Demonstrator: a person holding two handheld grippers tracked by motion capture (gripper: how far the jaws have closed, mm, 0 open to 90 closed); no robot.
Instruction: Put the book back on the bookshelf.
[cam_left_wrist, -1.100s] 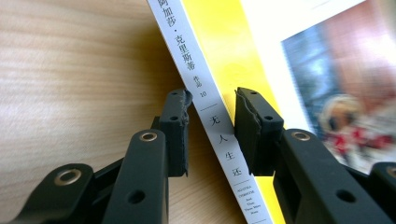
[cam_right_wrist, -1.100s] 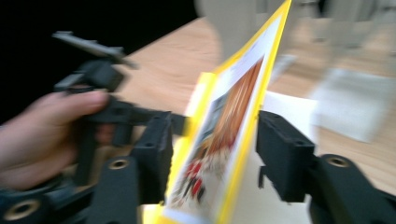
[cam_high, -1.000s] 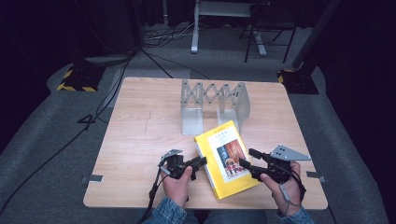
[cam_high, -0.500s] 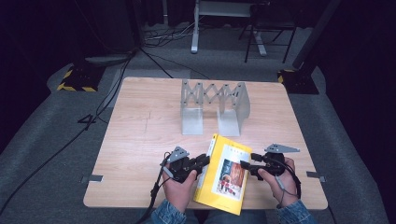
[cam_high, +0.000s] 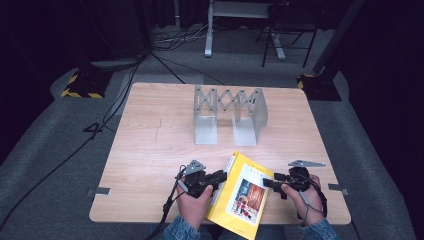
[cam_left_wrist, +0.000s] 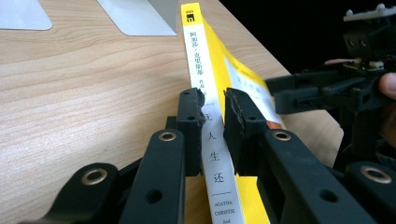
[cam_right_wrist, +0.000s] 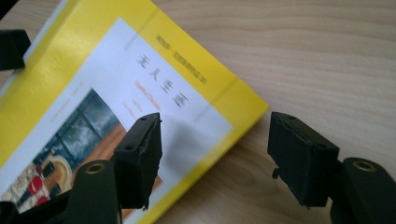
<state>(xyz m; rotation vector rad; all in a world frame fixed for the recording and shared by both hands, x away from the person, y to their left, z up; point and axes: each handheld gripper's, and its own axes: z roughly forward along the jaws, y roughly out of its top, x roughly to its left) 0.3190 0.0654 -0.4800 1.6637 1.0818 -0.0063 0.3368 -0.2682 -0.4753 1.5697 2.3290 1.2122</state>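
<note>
My left tool (cam_high: 218, 176) is pinching the yellow book (cam_high: 243, 195) right at its spine. In the left gripper view the two black jaws sit on either side of the white spine strip, pads pressed to the front and back covers, with the spine running straight up between them and away from me. The book (cam_left_wrist: 208, 79) is tipped up on its long edge, cover leaning over toward my right tool (cam_left_wrist: 299, 91), which I can see just past the far side of the cover.

My right tool (cam_high: 270, 183) is spread wide. In the right gripper view the book's cover (cam_right_wrist: 112, 93) lies under the one jaw that's over the lower white part of the cover, and the other jaw hangs off past the book's corner over bare wood. I can't tell if that jaw over the cover is actually touching it or just floating above.

From the high view the book sits between both tools at the near edge of the tabletop (cam_high: 150, 150), its lower corner poking past that edge toward me. Ahead of both tools, well apart from the book, stands a grey metal expandable book rack (cam_high: 228, 115) with a scissor-lattice back and two flat feet.
</note>
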